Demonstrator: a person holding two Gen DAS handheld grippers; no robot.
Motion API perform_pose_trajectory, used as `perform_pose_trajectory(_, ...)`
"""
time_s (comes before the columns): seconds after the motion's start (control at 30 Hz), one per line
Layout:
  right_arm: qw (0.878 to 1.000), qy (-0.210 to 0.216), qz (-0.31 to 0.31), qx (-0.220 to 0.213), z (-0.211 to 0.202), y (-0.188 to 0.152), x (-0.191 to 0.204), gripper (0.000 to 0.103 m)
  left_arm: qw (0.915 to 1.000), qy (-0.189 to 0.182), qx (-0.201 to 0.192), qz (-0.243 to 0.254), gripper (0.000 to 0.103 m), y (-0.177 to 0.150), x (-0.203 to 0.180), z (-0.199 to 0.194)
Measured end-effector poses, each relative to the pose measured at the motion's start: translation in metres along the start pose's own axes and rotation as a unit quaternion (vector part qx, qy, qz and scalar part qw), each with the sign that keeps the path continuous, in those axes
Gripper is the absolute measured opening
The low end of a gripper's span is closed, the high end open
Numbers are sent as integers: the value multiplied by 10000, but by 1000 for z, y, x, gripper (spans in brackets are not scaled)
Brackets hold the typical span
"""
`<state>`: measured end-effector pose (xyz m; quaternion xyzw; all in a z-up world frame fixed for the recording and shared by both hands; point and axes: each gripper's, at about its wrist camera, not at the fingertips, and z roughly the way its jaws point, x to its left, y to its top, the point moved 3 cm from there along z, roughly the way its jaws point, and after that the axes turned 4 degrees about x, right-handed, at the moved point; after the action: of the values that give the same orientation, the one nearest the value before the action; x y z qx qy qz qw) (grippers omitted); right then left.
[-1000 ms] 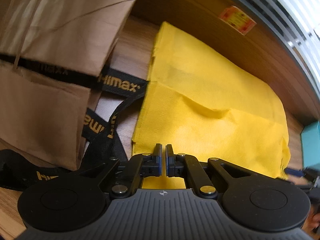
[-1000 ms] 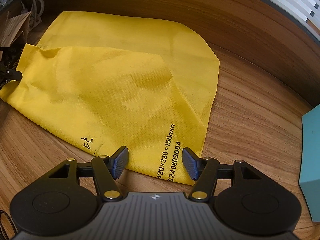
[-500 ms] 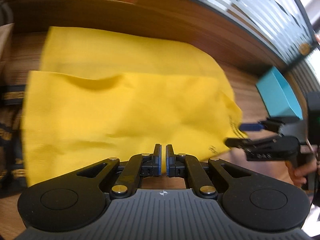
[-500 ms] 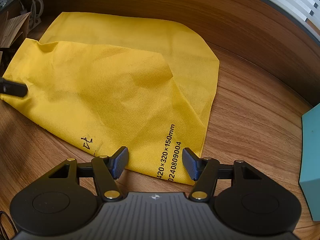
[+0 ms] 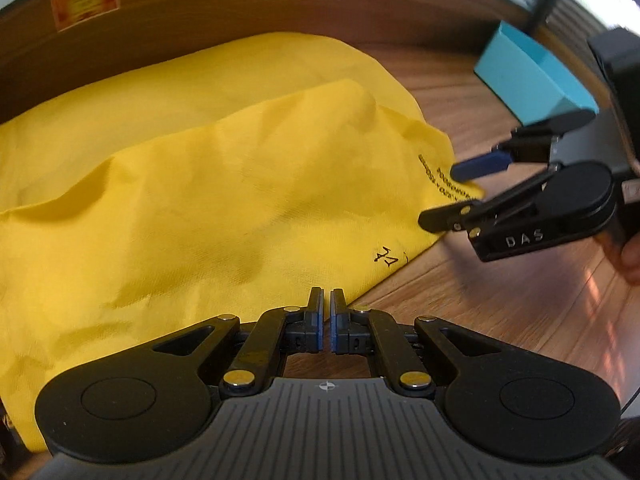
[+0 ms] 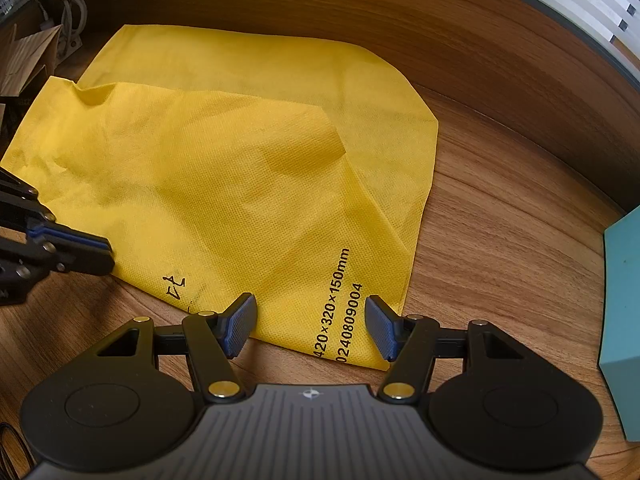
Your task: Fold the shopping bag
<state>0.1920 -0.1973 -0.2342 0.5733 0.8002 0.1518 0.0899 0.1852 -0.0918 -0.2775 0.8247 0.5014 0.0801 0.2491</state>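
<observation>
In my left wrist view my left gripper (image 5: 326,320) sits at the bottom centre, its jaws pressed together with nothing between the blue pads; the tips rest just over the near hem of the yellow shopping bag (image 5: 208,184). I judge I keep them closed because a shut tip makes a good blunt tool for pressing or smoothing cloth, not for picking it up.

In my right wrist view my right gripper (image 6: 310,326) fills the bottom of the frame, jaws spread wide and straddling the bag's near corner, where the printed size label (image 6: 336,304) runs up the fabric. The pads touch nothing I can see, so that corner is lined up for a pinch and not yet taken.

Beyond the fingers the bag lies flat on the wooden table (image 6: 500,240), filling the middle of both frames. Its near layer is already turned over the far one, with a diagonal crease running toward the centre right, so the fold looks partly made. A hand-drawn mark (image 6: 174,284) sits near the lower hem.

Farther out, a teal box (image 5: 532,80) stands at the upper right of the left view, well apart from the bag. A brown paper bag (image 6: 28,60) and some cables (image 6: 60,4) crowd the upper left of the right view.
</observation>
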Motion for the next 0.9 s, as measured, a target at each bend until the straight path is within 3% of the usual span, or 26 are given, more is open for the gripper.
perform_pose_trajectory(0.43, 9999, -31, 99, 5, -2, -4, 1, 69, 9987, -164, 53, -486, 2, -9, 22, -15)
perform_pose_trajectory(0.57, 9999, -32, 99, 4, -2, -5, 0, 69, 9935, -388, 59, -1064, 2, -10, 40, -25)
perform_pose_trajectory(0.67, 10000, -31, 94, 3, -3, -5, -1, 69, 9841, -644, 84, -1655, 2, -7, 50, -25)
perform_pose_trajectory(0.7, 10000, -31, 92, 3, -3, -4, -1, 69, 9779, -762, 95, -1944, 2, -7, 55, -24)
perform_pose_trajectory(0.77, 10000, -31, 87, 4, -2, -3, 0, 69, 9579, -1034, 105, -2677, 2, -12, 72, -27)
perform_pose_trajectory(0.9, 10000, -31, 87, 1, -3, -2, -1, 69, 9505, -1027, 67, -2932, 2, -18, 82, -35)
